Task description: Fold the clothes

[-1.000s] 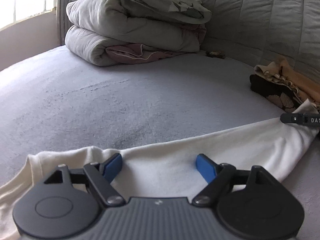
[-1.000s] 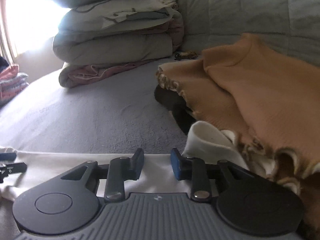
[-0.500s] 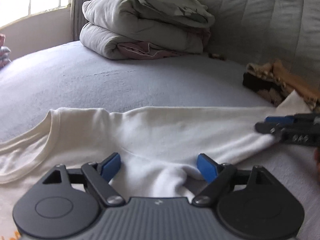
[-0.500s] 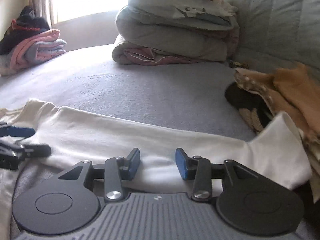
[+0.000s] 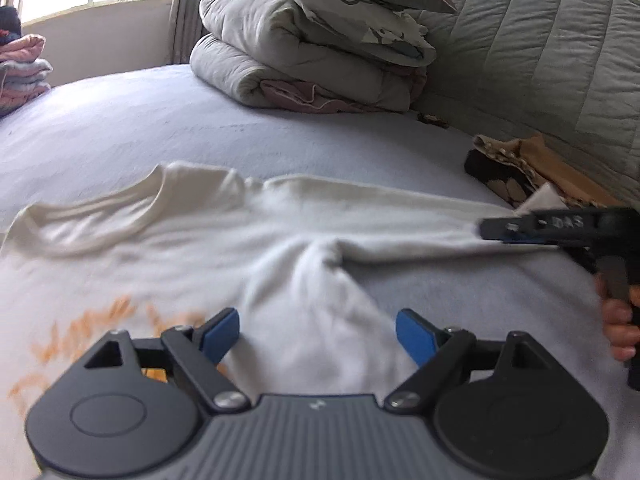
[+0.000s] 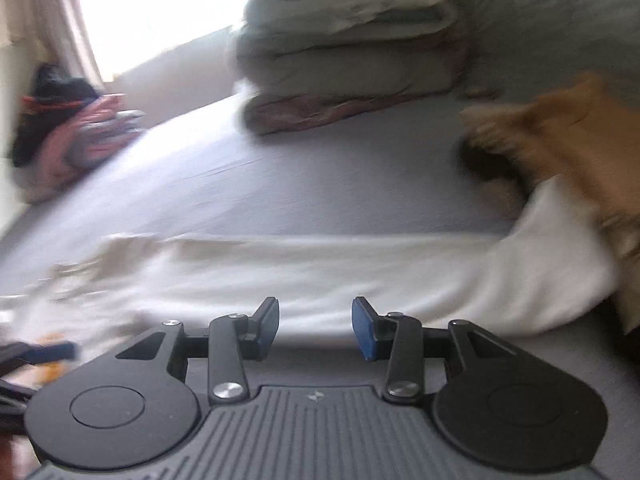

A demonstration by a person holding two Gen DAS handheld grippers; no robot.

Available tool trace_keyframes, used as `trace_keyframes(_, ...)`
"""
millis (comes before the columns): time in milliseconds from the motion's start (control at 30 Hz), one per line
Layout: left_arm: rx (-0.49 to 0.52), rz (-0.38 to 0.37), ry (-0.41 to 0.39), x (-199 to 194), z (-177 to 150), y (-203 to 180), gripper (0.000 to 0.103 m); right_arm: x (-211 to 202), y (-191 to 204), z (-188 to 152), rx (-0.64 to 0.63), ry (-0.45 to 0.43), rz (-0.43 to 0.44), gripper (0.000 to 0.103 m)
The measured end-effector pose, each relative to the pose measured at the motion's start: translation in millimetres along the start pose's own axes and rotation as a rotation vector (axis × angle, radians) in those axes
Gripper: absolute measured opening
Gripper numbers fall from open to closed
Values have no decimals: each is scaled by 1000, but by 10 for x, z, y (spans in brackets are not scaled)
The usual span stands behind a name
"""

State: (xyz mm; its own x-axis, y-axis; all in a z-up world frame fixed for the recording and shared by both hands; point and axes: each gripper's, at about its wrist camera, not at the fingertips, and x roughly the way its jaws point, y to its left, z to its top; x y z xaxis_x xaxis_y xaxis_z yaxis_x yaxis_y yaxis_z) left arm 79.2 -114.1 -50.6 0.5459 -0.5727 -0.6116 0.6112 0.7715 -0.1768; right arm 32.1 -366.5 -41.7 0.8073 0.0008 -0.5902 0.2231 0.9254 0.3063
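A white long-sleeved shirt [image 5: 200,248] with an orange print lies spread on the grey-blue bed [image 5: 200,120], collar to the left. Its sleeve [image 5: 400,216] stretches right toward a tan garment. My left gripper [image 5: 318,336] hangs open and wide over the shirt's body below the armpit, gripping nothing. My right gripper [image 6: 316,330] is open at a narrower gap, just short of the sleeve [image 6: 320,272], with nothing pressed between its pads. In the left wrist view the right gripper [image 5: 492,230] sits by the cuff, with a person's hand [image 5: 618,320] on its handle.
Folded grey quilts [image 5: 312,64] are stacked at the back against a padded headboard [image 5: 540,40]. Tan and dark garments [image 5: 532,164] lie at the right, touching the cuff. A pile of pink and dark clothes [image 6: 72,128] sits far left under a bright window.
My left gripper has drawn back and leftward over the shirt, so collar and orange print now show. My right gripper has backed away from the tan garments, swung left, and its jaws have widened slightly.
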Motion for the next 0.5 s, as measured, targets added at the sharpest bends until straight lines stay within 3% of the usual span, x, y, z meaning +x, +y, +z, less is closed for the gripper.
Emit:
trace_keyframes(133,-4,-71,2,-322,-262,-65,87,122,255,-78,57,108,169,43)
trace_keyframes(233,30,-131,-9,-494,-435,-206,87,249,307,-98,152,167,245,43)
trace_keyframes(433,61,-286,-13,-556,-766,-406,87,577,187,-82,387,178,317,42)
trace_keyframes(500,72,-306,-16,-578,-814,-413,87,666,113,-94,457,164,313,34)
